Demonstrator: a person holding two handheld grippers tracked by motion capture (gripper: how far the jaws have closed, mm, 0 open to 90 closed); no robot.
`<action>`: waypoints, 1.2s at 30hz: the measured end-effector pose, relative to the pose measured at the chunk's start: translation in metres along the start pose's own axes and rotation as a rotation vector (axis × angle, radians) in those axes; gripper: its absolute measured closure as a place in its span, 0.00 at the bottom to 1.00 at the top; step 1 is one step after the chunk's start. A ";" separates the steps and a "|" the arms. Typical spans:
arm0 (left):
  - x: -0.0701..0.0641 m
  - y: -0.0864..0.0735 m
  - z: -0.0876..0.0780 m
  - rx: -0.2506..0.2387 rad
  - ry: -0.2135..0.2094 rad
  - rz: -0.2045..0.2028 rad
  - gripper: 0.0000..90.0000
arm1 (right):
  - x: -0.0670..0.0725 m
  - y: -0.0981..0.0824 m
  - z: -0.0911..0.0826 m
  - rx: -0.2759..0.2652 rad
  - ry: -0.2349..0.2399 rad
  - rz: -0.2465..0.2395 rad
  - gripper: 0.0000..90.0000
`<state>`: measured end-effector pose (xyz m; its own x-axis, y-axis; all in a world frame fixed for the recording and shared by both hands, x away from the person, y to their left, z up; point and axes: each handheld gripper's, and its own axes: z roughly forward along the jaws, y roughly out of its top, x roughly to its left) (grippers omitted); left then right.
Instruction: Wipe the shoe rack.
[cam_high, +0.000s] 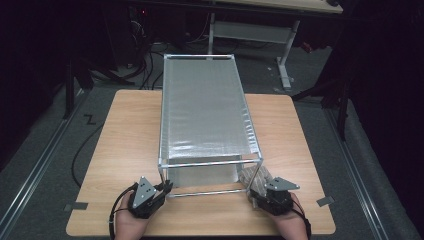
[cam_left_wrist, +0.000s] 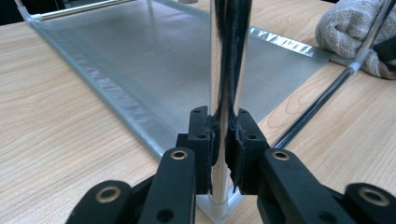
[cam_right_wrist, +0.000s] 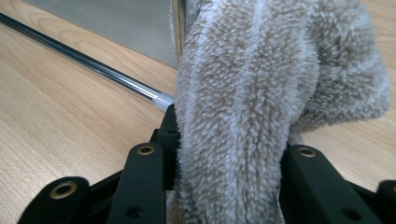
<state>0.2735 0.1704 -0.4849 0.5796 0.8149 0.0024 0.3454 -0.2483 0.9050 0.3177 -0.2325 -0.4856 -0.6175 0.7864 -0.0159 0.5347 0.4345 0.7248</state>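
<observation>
A metal-framed rack (cam_high: 202, 107) with a silver mesh shelf stands on the wooden table (cam_high: 125, 140). My left gripper (cam_high: 167, 187) is shut on the rack's front left upright post (cam_left_wrist: 223, 70), which runs up between its jaws. My right gripper (cam_high: 256, 192) is shut on a fluffy beige towel (cam_right_wrist: 261, 93), bunched between the jaws. The towel (cam_high: 252, 176) rests against the rack's front right leg. In the left gripper view the towel (cam_left_wrist: 348, 28) lies at the far right behind a chrome bar (cam_left_wrist: 322, 100).
The rack's lower mesh sheet (cam_left_wrist: 177, 60) lies flat on the table inside the frame. A chrome floor bar (cam_right_wrist: 79, 58) crosses in front of the towel. Another desk (cam_high: 280, 30) stands beyond the table. Bare wood lies left and right of the rack.
</observation>
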 end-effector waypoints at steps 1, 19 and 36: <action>0.000 0.000 0.000 0.001 0.001 0.000 0.89 | 0.000 -0.001 0.001 0.000 0.002 0.003 0.70; 0.000 0.000 0.000 0.002 -0.001 -0.001 0.89 | 0.013 0.035 -0.056 -0.263 -0.103 0.005 0.69; -0.001 -0.001 -0.003 0.007 -0.002 -0.002 0.89 | 0.023 0.019 -0.041 -0.143 -0.164 -0.070 0.69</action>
<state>0.2706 0.1710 -0.4847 0.5802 0.8145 -0.0006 0.3519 -0.2500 0.9020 0.2905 -0.2241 -0.4441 -0.5417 0.8225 -0.1731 0.3996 0.4332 0.8079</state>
